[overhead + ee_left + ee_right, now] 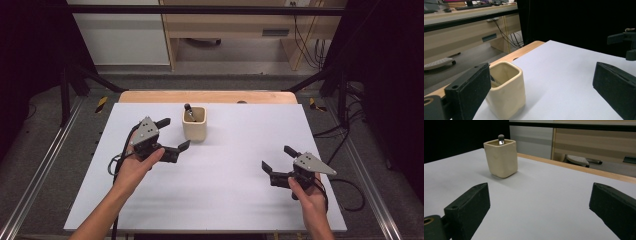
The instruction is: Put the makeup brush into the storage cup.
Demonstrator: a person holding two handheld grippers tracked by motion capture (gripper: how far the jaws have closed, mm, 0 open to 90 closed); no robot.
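Cup point(194, 123) upright near table's point(240, 200) far edge, left of centre, w/ a dark-tipped tool point(188, 108) standing inside. Left gripper point(172, 134) just beside cup, jaws apart, prob. lined up to grab. Right gripper point(276, 159) well apart nr right edge, jaws apart, empty, waiting.

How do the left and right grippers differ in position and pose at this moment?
The left gripper is right beside the cream cup, while the right gripper is well away from it near the table's right edge. The left gripper's jaws point rightward toward the cup; the right gripper's point leftward. Both are open and hold nothing.
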